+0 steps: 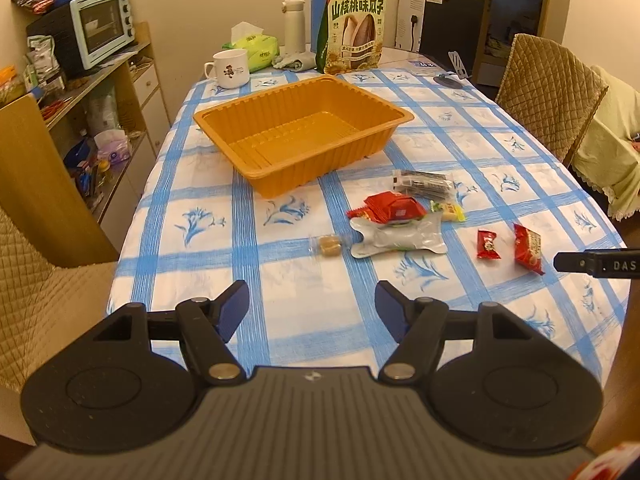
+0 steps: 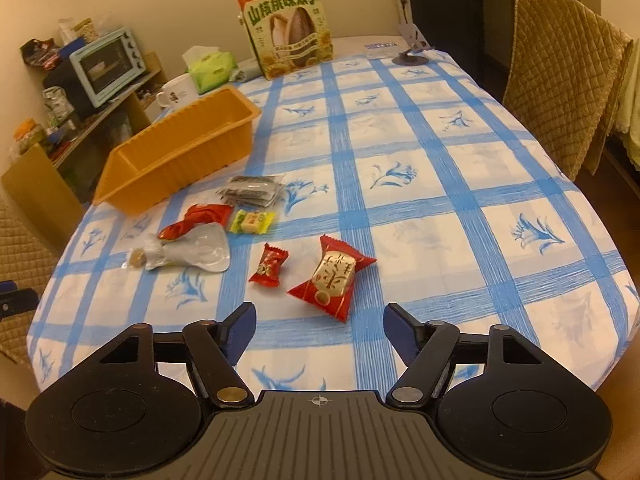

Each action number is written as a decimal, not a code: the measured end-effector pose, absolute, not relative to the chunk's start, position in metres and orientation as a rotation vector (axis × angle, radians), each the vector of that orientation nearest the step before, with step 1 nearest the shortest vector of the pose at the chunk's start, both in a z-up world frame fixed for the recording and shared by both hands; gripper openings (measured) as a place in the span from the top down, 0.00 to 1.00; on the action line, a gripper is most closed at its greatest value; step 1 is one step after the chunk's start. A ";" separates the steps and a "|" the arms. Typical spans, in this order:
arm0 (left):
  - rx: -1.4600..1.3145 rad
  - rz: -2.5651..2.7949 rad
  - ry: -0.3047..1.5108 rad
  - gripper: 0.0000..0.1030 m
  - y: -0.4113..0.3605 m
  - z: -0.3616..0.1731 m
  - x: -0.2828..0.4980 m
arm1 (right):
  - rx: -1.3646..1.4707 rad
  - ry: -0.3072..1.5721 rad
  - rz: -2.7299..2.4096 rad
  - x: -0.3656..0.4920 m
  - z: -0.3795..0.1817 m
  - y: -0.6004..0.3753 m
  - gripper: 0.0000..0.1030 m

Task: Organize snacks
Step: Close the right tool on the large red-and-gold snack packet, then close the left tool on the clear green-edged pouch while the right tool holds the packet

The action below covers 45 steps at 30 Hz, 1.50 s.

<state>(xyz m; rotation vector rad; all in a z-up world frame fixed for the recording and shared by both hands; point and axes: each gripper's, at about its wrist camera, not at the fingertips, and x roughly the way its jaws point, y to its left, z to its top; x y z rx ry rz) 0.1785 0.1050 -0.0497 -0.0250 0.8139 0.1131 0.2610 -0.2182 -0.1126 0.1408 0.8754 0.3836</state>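
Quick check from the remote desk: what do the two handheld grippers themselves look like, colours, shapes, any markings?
Both match. The left gripper and right gripper are black, with two round discs flanking a ribbed grey centre plate that carries a small crosshair mark. Jointed black links with brass-coloured pivot pins carry wedge-shaped fingers faced in dark blue. No cables or sleeves show.

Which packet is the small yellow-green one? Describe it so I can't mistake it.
Start at the orange tray on the blue-checked tablecloth; the loose snacks lie on its near side. Beside the dark clear-wrapped packet and right of the crumpled red wrapper lies the yellow-green candy, the only non-red twist-ended piece there.
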 end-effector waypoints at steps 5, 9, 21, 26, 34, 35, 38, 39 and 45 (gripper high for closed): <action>-0.006 0.091 0.820 0.35 0.116 -0.055 0.194 | 0.156 0.895 0.339 0.279 -0.123 -0.213 0.38; 0.010 0.074 0.830 0.35 0.123 -0.060 0.207 | 0.163 0.911 0.311 0.290 -0.132 -0.208 0.42; 0.076 -0.019 0.850 0.35 0.124 -0.076 0.233 | 0.135 0.933 0.265 0.310 -0.150 -0.189 0.46; 0.125 -0.072 0.857 0.35 0.116 -0.084 0.243 | 0.127 0.932 0.266 0.313 -0.152 -0.185 0.50; 0.185 -0.160 0.863 0.35 0.099 -0.096 0.260 | 0.112 0.926 0.266 0.316 -0.154 -0.185 0.70; 0.195 -0.171 0.863 0.35 0.096 -0.097 0.262 | 0.109 0.922 0.271 0.315 -0.154 -0.185 0.71; 0.234 -0.212 0.859 0.35 0.089 -0.102 0.269 | 0.094 0.918 0.277 0.313 -0.152 -0.185 0.75; 0.253 -0.226 0.858 0.35 0.086 -0.104 0.271 | 0.102 0.918 0.276 0.312 -0.151 -0.186 0.75; 0.356 -0.309 0.834 0.45 0.068 -0.114 0.285 | 0.156 0.915 0.248 0.303 -0.144 -0.199 0.75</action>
